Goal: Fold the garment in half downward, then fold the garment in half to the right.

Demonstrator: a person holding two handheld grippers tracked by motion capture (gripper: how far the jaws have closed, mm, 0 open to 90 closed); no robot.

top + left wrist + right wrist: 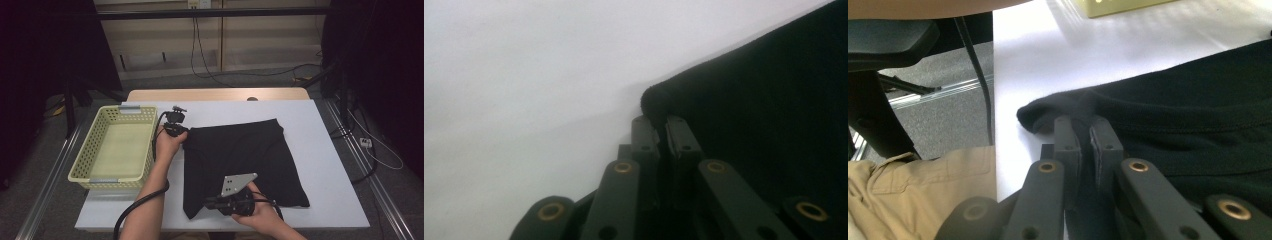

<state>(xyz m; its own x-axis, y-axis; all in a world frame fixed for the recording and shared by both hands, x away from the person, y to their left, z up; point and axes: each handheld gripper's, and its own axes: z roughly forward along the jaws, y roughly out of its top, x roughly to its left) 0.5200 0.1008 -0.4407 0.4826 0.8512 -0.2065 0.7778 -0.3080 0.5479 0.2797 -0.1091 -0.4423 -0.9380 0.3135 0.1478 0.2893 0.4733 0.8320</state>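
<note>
Step in hand: the person is taking hold of a black, roughly square folded cloth garment [242, 162] at two corners along one edge, so by my reading a fold or a lift is being set up, not yet begun
Left gripper: the left gripper [181, 131] is pinching the far corner of the black cloth; in the left gripper view [662, 131] a rolled nub of dark fabric is sitting squeezed between the two black jaws, which are standing pressed close on it
Right gripper: the right gripper [210, 203] is pinching the near corner; in the right gripper view [1085, 131] the jaws are closing tight on a bunched bit of fabric, with the corner's tip poking out just past and to one side of them
Cloth relative to the grippers: the garment is lying flat, spreading away from both sets of jaws toward the far side of the white tabletop [330, 165]; one edge is running straight between the two grippers
Basket: a pale yellow perforated plastic basket [90, 145] is sitting behind the left gripper, near it but apart from the cloth
Next move, as I judge it: both hands will be needing to rise together and carry the held edge across, keeping it taut so the cloth is not sagging in the middle
Risk: the pinches are taking in little fabric, so a corner may be slipping out if one hand is pulling ahead of the other
</note>
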